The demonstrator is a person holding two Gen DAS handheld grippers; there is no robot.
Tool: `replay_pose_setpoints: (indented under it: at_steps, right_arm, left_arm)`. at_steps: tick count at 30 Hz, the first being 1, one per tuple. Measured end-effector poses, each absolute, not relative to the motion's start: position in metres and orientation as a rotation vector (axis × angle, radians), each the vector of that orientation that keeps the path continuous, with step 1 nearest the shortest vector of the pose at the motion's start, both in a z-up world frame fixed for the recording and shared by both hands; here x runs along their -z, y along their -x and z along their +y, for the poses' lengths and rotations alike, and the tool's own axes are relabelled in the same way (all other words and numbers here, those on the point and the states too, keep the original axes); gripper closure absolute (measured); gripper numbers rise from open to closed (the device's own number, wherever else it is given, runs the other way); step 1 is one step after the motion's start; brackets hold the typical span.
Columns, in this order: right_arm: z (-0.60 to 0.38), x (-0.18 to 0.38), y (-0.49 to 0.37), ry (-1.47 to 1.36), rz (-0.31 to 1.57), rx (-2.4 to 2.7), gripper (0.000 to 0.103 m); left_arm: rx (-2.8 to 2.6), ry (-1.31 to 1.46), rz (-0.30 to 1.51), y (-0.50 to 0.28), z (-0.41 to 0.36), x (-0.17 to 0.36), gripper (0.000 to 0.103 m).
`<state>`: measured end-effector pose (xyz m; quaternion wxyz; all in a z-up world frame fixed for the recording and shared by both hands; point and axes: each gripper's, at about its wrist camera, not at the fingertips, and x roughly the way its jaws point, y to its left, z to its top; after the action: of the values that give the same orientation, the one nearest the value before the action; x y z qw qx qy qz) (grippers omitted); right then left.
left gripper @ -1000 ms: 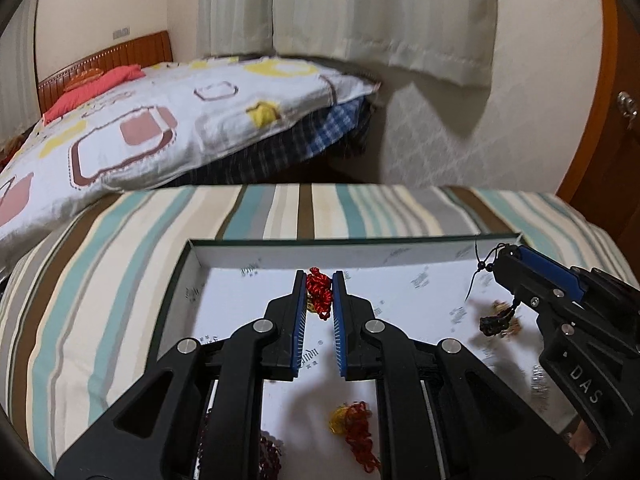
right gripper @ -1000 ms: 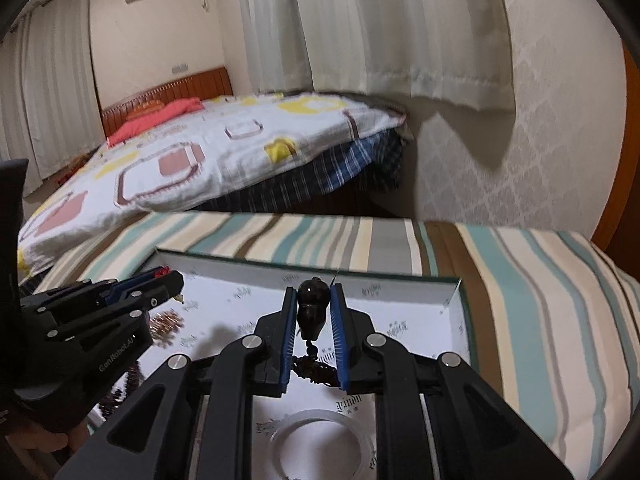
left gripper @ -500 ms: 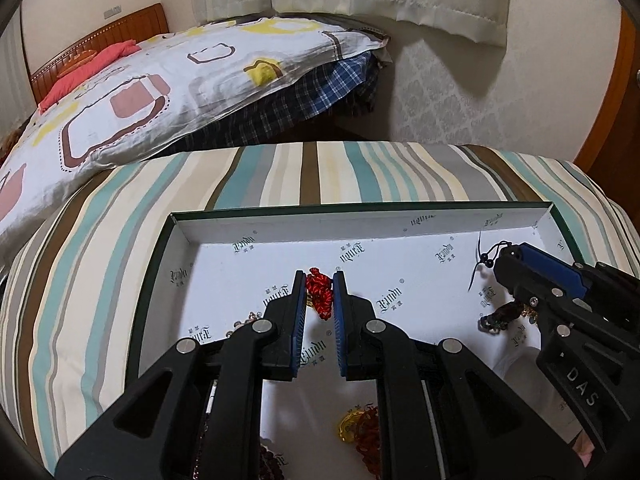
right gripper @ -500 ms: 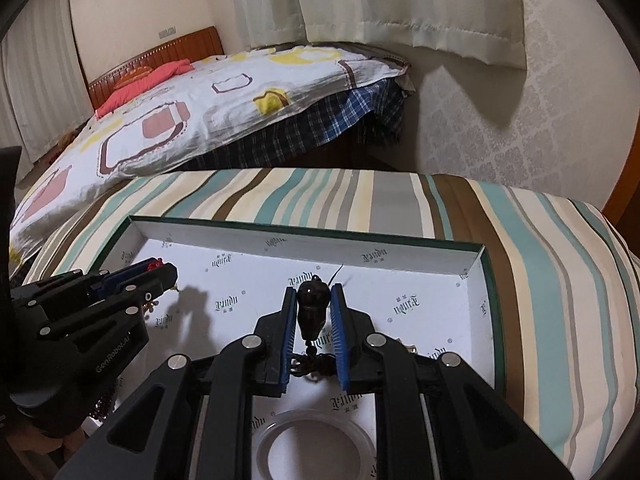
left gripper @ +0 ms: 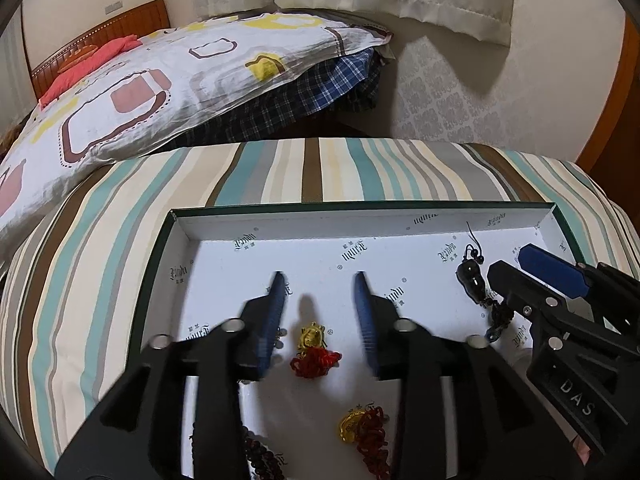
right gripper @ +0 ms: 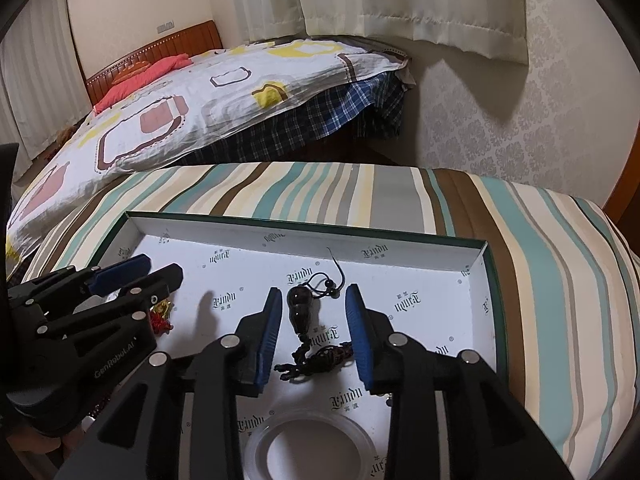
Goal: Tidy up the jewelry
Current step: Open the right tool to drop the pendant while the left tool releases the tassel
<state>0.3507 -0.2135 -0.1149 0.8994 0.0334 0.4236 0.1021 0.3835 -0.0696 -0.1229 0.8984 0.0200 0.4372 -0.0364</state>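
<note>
1. Both pieces, pinched in the jaws a second ago, now lie loose on the floor of the shallow white-lined, green-edged cardboard box (left gripper: 208,222), which rests on the striped bedcover (left gripper: 100,248).
2. Left gripper (left gripper: 320,280): jaws opening, blue pads clear of the charm between them; nothing grasped.
3. Gold charm with red knotted cord (left gripper: 314,350): flat on the box floor between the left fingers, touching neither.
4. Second gold-and-red knotted charm (left gripper: 366,430): nearer the camera, slightly right of the first.
5. Dark gourd-shaped bead pendant on black cord (right gripper: 300,308): on the box floor between the right fingers, close to the left-hand pad; its tassel trails toward the camera.
6. Right gripper (right gripper: 312,294): jaws opening, released, pads off the pendant.
7. Clear plastic ring (right gripper: 310,438): on the box floor, low in the right wrist view.
</note>
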Motion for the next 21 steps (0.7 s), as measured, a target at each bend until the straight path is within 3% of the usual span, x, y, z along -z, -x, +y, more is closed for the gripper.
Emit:
replay_pose_setpoints:
  at_steps: [6, 8, 19, 21]
  right_arm:
    - [-0.215, 0.113, -0.349, -0.074, 0.857, -0.209, 0.069]
    - [-0.216, 0.113, -0.347, -0.074, 0.853, -0.208, 0.069]
    - [-0.217, 0.099, -0.329, -0.069, 0.798, -0.203, 0.066]
    - [-0.217, 0.096, -0.326, -0.068, 0.791, -0.201, 0.065]
  left_arm:
    - [0.077, -0.042, 0.883, -0.381, -0.07, 0.12, 0.059]
    - [0.079, -0.039, 0.87, -0.379, -0.069, 0.118, 0.053]
    - [0.082, -0.017, 0.803, -0.358, -0.067, 0.1, 0.05]
    - [0.08, -0.019, 0.784, -0.353, -0.067, 0.095, 0.045]
